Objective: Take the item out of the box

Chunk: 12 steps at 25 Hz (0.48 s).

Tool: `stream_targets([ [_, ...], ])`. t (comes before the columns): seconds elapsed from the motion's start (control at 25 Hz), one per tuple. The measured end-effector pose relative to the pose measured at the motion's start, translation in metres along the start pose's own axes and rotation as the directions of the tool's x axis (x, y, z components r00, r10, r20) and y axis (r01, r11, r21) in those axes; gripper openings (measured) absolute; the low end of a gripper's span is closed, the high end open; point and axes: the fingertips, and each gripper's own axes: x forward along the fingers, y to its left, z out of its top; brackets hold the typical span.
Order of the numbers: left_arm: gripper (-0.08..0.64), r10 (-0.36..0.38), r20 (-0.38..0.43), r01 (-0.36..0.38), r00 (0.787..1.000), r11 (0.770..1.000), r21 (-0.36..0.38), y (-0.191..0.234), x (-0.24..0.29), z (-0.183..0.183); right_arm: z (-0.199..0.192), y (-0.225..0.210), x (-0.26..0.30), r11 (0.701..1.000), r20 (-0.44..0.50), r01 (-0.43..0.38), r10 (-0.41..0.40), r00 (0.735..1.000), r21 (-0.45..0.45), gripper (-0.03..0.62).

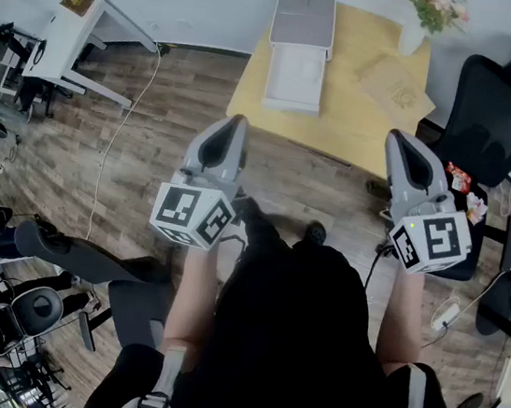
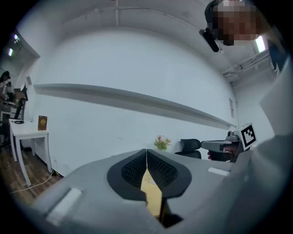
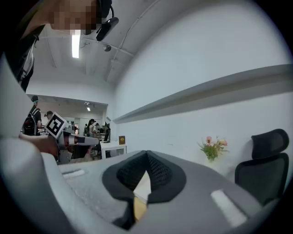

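Box (image 1: 295, 74): white, lying open on the yellow tabletop (image 1: 343, 121), upper centre of the head view. Its lid (image 1: 303, 18) is folded back toward the top edge of the frame. Long axis of box plus lid runs up-down in the frame, straight away from the person, with the open tray at the near end. Tray interior reads uniformly pale, so I cannot make out the item or which way it points.

On the same tabletop, to the right of the box: a flat tan piece (image 1: 399, 87). At the upper right corner: a vase of flowers (image 1: 437, 5). A black chair (image 1: 500, 106) stands off the tabletop's right edge.

Left claw (image 1: 231, 129): jaws together at the tips, nothing between them. Right claw (image 1: 404, 151): likewise shut and empty. Both are held over the wood floor (image 1: 174, 112), centre of frame, well short of the box and pointing up toward the tabletop.

Judgement: the task is at the approach step and the item has not been touched. The next move calls for bringing a claw forward over the open tray and spreading its jaws before lowering it. The other claw may need to steady the tray wall.
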Motion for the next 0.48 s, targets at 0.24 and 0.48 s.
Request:
stream_targets([
  [0.24,0.012,0.003,-0.004,-0.003,1.000,1.000,0.020,-0.010,-0.010,-0.002,0.000,0.006,-0.009,1.000,0.006,-0.012,0.012,1.000,-0.011,0.002],
  [0.48,0.012,-0.002,-0.008,0.002,1.000,1.000,0.026,-0.023,-0.015,-0.007,-0.004,0.012,-0.020,0.999,0.008,-0.036,0.036,0.999,-0.011,0.002],
])
